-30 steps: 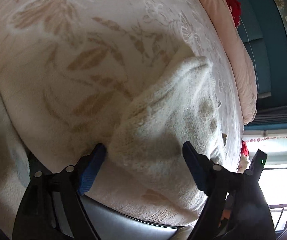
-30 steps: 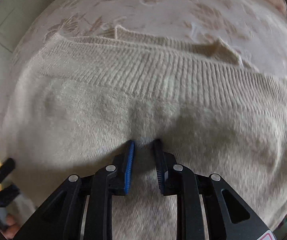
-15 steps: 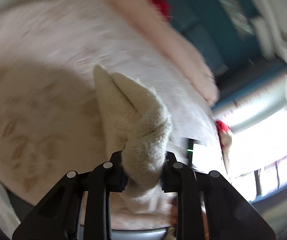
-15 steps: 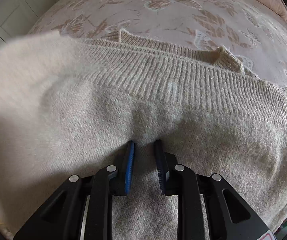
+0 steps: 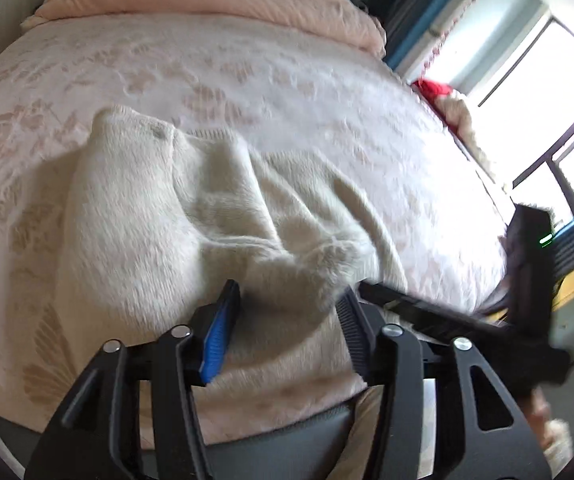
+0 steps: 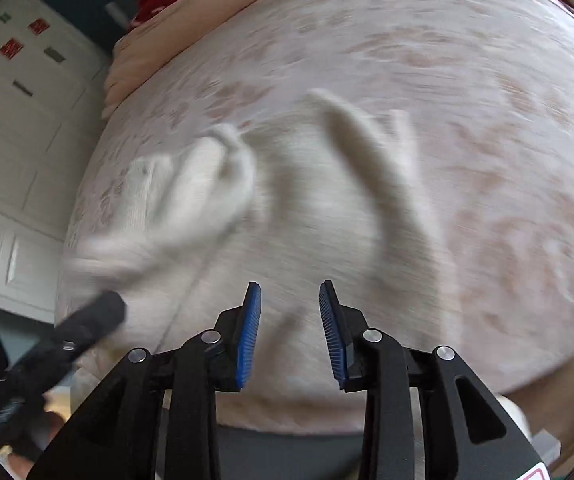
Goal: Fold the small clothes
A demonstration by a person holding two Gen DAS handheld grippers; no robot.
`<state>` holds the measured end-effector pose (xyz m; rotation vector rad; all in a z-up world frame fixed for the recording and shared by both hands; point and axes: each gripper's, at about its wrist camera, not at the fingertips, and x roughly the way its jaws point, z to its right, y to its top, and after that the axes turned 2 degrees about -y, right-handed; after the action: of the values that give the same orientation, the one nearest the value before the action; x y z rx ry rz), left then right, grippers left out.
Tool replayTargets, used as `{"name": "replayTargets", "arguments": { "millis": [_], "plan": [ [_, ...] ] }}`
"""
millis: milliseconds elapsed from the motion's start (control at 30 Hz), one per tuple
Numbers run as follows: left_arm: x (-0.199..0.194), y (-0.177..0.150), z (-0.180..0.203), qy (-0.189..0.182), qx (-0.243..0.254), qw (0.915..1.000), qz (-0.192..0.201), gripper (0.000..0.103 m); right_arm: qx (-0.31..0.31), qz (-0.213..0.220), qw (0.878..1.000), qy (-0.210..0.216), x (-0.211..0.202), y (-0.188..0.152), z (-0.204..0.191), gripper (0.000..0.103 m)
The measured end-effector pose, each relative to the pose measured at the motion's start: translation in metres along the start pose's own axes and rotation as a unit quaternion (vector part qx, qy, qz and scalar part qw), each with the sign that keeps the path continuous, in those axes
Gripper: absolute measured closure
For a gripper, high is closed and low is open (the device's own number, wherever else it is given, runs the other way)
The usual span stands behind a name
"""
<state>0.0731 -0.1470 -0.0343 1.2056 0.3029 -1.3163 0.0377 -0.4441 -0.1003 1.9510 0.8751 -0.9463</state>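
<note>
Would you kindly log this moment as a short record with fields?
garment: cream fuzzy knit sweater, rumpled and partly folded over
surface: pale pink bedspread with leaf pattern
left gripper: jaws opening, sweater fabric lying between the fingers, pads not pressing it
right gripper: jaws opening, nothing gripped, above the sweater
background: peach quilt at the bed's far end
image: right wrist view motion-blurred

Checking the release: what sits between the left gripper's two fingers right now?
In the left wrist view, a fuzzy fold of the cream sweater lies between the opening jaws of the left gripper; the pads look clear of it.
</note>
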Motion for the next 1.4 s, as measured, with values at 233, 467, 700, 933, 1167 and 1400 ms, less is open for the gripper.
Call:
{"name": "replayTargets", "arguments": {
  "millis": [233,467,700,933,1167,1400],
  "plan": [
    [-0.043,-0.052,-0.009,0.033,0.043,0.9975,0.046,0.02,-0.017,0.002,0.996,0.084,-0.012,0.006,-0.034,0.034],
    [-0.043,-0.065,-0.064,0.135,0.034,0.9896,0.036,0.019,-0.034,-0.076,0.994,0.075,0.053,0.017,-0.097,0.027],
    [-0.009,-0.046,-0.083,0.151,0.021,0.9883,-0.006,0.026,-0.013,-0.036,0.988,0.153,0.035,0.025,-0.108,0.082],
    [-0.006,-0.05,-0.065,0.133,0.046,0.9901,-0.007,0.024,0.013,0.013,0.996,0.087,-0.007,0.018,-0.018,0.078],
    [0.006,-0.046,-0.053,0.123,0.039,0.9915,-0.008,0.024,0.068,-0.004,0.992,0.11,0.015,-0.003,0.018,0.052],
    [0.015,-0.039,-0.059,0.114,0.025,0.9928,-0.029,0.041,0.019,0.06,0.998,0.005,0.0,0.052,-0.001,0.039]
  ]
}}
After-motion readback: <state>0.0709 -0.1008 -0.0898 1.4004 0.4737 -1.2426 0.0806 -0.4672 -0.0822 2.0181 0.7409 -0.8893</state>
